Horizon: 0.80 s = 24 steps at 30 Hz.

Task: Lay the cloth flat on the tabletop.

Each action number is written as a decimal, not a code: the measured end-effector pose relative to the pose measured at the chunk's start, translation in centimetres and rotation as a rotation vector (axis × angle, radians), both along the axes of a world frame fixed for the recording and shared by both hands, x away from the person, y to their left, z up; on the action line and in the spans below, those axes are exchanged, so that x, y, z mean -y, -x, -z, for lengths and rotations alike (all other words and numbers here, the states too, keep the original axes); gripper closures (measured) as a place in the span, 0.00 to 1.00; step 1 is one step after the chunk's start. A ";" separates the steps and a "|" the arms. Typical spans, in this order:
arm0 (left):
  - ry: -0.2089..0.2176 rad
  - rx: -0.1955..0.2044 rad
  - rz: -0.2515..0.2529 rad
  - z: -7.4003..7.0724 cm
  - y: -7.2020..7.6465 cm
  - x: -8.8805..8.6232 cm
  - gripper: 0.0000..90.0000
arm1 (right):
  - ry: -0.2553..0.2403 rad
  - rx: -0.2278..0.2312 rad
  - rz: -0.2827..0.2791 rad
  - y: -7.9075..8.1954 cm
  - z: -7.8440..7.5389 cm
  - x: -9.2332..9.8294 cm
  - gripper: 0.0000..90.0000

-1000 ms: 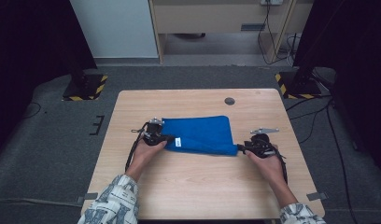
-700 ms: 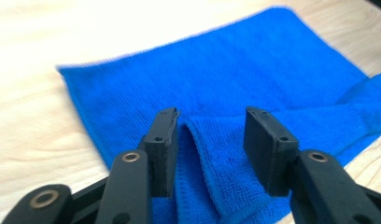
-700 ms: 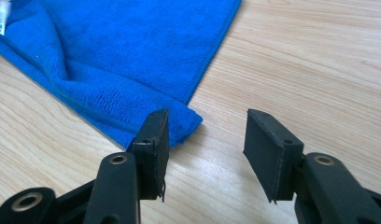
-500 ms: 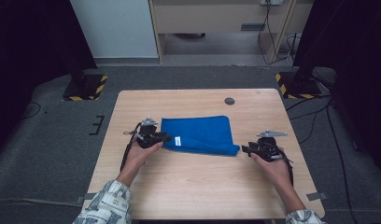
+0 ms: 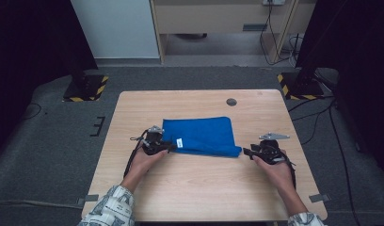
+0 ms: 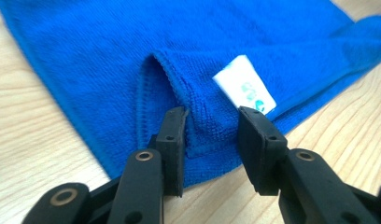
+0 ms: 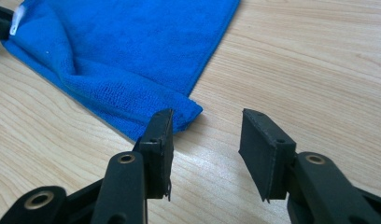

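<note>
So the left claw (image 6: 212, 135) is sitting released right now, jaws straddling the near-left corner of the blue microfiber cloth (image 6: 188, 56) without pinching it. They've just been opening up, and a raised fold of fabric is standing loose between them, right next to the white care tag (image 6: 244, 86). The right claw (image 7: 207, 140) is gaping too, nothing inside it, hovering just off the cloth's near-right corner, which is lying flat beside its left jaw.

The cloth itself is lying folded in a rectangle around the middle of the wooden tabletop (image 5: 204, 188). My guess is we're looking at the gap between folds: corners let go, next grab being lined up. The next move probably calls for both claws pinching the near edge cleanly, all layers at once.

No containers anywhere, just a small dark round grommet (image 5: 231, 101) at the tabletop's far edge.
</note>
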<state>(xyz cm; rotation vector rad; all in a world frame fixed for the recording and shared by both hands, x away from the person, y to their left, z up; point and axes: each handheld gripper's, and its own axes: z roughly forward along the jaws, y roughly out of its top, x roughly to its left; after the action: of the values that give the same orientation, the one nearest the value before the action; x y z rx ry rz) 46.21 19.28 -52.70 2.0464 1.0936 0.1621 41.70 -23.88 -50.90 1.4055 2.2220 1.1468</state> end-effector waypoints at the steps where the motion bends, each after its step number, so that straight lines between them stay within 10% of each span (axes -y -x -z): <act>1: 0.005 -0.001 -0.009 0.0 -0.1 0.0 0.76 | -0.001 0.001 0.000 0.0 0.0 0.0 0.62; 7: -0.008 0.014 -0.004 -0.2 0.0 0.1 0.99 | -0.006 0.005 -0.012 0.3 -0.3 -0.1 0.67; 15: 0.037 0.023 -0.029 -1.9 0.8 -0.8 1.00 | 0.017 -0.005 -0.051 1.2 0.0 -0.4 0.74; 24: 0.033 0.020 -0.023 -1.6 0.7 -0.5 1.00 | -0.039 -0.038 -0.029 -1.5 0.6 -1.7 0.62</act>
<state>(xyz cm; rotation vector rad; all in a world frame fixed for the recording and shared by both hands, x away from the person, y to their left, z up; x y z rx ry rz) 45.48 19.75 -51.05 1.9997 1.1006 0.1741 43.22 -22.15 -51.46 1.4257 2.2648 1.1887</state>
